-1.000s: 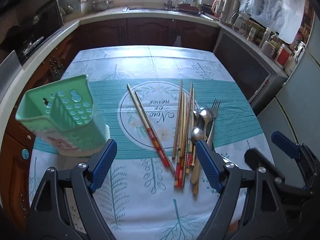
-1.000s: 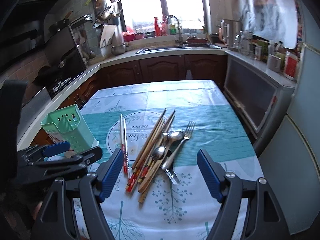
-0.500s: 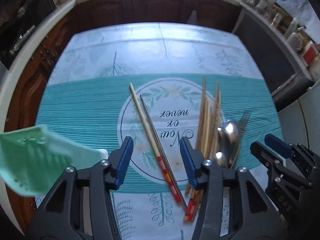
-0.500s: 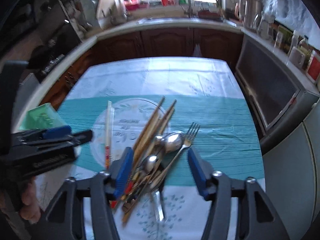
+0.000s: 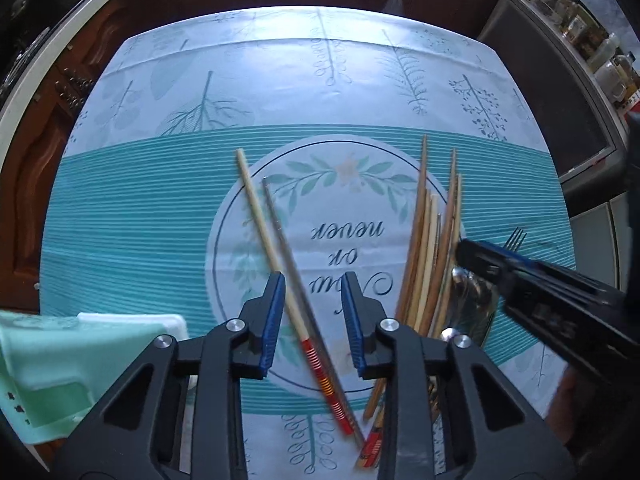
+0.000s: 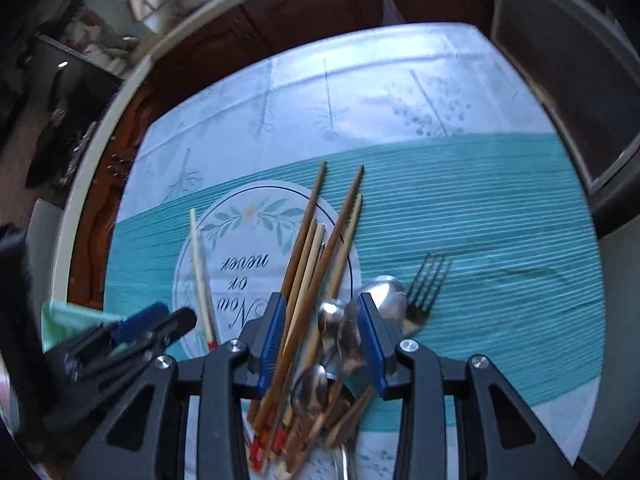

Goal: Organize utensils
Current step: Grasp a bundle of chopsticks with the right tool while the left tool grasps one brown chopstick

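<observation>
Left gripper (image 5: 313,318): matte black plastic frame, two angular arms with triangular cut-outs, blue ribbed pads lining inner faces of jaws. Round silver screws at pivots, two per arm. Right gripper (image 6: 322,344): same build, black frame, blue ribbed pads, silver pivot screws. Seen side-on from left wrist view: slim black body, blue strip along top, pale embossed lettering, blurred, unreadable.
</observation>
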Available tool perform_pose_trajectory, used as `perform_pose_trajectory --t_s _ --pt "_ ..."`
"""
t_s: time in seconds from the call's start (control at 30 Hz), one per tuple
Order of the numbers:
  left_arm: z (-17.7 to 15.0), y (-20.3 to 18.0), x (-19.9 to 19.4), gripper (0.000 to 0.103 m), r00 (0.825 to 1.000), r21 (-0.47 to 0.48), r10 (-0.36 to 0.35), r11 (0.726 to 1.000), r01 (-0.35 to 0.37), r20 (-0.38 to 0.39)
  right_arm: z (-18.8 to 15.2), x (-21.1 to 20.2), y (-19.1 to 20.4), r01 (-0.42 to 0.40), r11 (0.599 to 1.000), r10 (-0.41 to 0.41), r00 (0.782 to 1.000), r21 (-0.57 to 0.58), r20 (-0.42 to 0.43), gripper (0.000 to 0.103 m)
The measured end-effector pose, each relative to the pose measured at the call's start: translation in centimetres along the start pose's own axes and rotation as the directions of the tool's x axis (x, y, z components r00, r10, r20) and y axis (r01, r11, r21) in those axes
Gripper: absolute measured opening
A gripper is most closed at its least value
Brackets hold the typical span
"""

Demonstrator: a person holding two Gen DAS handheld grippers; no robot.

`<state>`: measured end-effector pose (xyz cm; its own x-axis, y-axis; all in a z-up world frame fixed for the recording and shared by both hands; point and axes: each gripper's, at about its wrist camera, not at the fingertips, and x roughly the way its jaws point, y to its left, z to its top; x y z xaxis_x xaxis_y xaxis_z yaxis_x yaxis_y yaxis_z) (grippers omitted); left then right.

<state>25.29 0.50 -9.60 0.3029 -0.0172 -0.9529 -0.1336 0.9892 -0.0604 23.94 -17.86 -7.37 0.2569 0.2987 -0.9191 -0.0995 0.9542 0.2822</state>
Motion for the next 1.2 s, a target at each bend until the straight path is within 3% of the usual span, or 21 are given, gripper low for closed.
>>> perform_pose_trajectory --t_s 0.1,0.3,0.73,0.83,1.2 --pt "0.3 -0.4 0.0 0.026 1.000 0.009 -0.005 1.000 0.005 -0.004 0.8 2.0 0.1 -0.006 1.000 0.007 0.999 0.018 -0.042 0.015" --pt "1.3 -0.8 0.0 0.026 0.999 0.021 -0.033 0.999 0.033 0.004 2.4 3.8 0.3 0.028 0.998 -0.024 0.998 0.052 -0.063 0.008" --pt "1.3 -4.6 2.2 0.023 0.995 0.106 -0.081 0.991 0.086 -0.051 2.0 3.9 -1.1 -0.014 0.998 0.019 0.996 0.061 -0.086 0.006" --pt "0.9 -5.4 2.4 0.023 0.995 0.116 -0.081 0.989 0.087 -0.058 1.9 3.6 -1.5 -0.029 0.997 0.034 0.996 0.065 -0.087 0.000" --pt "0.3 -7.3 3.8 0.020 0.994 0.161 -0.058 0.984 0.072 -0.094 1.7 2.6 -3.0 -0.115 0.987 0.125 0.988 0.111 -0.091 0.000"
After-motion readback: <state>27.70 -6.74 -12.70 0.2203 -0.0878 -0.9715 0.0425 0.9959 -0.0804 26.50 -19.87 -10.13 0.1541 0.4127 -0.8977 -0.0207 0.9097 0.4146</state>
